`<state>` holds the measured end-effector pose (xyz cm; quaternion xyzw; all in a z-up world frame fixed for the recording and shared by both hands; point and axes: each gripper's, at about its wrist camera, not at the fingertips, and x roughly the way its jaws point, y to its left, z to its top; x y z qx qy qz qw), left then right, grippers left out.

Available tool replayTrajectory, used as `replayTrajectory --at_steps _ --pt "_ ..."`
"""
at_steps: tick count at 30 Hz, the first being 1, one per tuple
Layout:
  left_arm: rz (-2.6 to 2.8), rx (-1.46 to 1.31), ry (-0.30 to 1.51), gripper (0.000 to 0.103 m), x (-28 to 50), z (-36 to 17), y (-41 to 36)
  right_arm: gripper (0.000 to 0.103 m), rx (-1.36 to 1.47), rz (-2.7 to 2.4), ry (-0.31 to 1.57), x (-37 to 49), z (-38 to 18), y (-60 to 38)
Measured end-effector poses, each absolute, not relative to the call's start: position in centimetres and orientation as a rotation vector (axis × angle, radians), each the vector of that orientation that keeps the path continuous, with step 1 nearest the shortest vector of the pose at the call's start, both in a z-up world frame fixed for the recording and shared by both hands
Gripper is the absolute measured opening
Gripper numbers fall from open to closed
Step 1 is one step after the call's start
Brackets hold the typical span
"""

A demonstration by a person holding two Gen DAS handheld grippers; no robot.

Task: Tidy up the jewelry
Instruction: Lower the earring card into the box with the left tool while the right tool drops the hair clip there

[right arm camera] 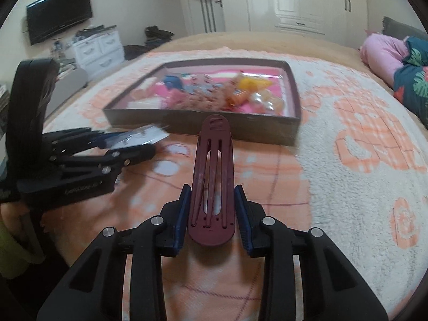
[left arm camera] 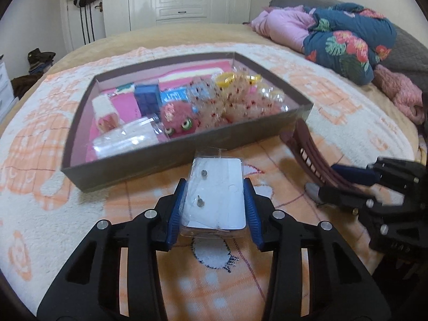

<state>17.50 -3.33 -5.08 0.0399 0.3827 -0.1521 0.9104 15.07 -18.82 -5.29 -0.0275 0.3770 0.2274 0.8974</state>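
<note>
Evidently both grippers had picked up their items and held them over the blanket [left arm camera: 80,208] just in front of the box's near wall. The left gripper [left arm camera: 215,200] was clamped on a small clear packet [left arm camera: 216,195] holding a white card with 2 stud earrings; the blue pads pressed on the packet's long edges, probably so the flat face stayed up and the studs were not crushed. The right gripper [right arm camera: 212,211] was closed on a dark red hair clip [right arm camera: 212,171], gripped by its 2 sides near the rounded end, with its length pointing ahead toward the box [right arm camera: 291,125]; that hold likely kept the clip's tip free to go in first. The box, a shallow dark-walled tray with a pink lining, sat on the blanket toward the far side of the bed and already held a jumble: a pink plush toy [left arm camera: 178,119], blue packets, clear bags, yellow rings. From the right wrist view the left gripper [right arm camera: 139,144] stood off to the left, its packet near the box's near-left corner. Both items seemed headed into the box, still outside it. Some pale lettering ran along the left gripper's black body in that view, but it was too blurred to read; no brand or label on the packet or clip could be made out.
</note>
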Motion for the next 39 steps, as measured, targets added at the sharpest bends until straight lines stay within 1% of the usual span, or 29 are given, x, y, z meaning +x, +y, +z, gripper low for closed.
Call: replayTrajectory --at_steps 6,17,24,39 --pt "-0.298 0.041 0.733 0.033 16.9 -2.9 -2.1 0.031 -0.030 0.520 0.730 14.2 -3.9 -18.5" --pt "-0.241 -0.033 0.668 0.033 17.5 -0.5 0.7 0.031 -0.005 0.538 0.682 15.1 -2.7 -18.4" --pt "-0.198 -0.047 0.659 0.033 18.9 -0.5 1.7 0.031 -0.032 0.501 0.663 16.6 -2.1 -18.1" --pt "-0.164 -0.053 0.681 0.033 23.5 -1.6 1.7 0.031 -0.067 0.436 0.655 23.0 -1.7 -17.8"
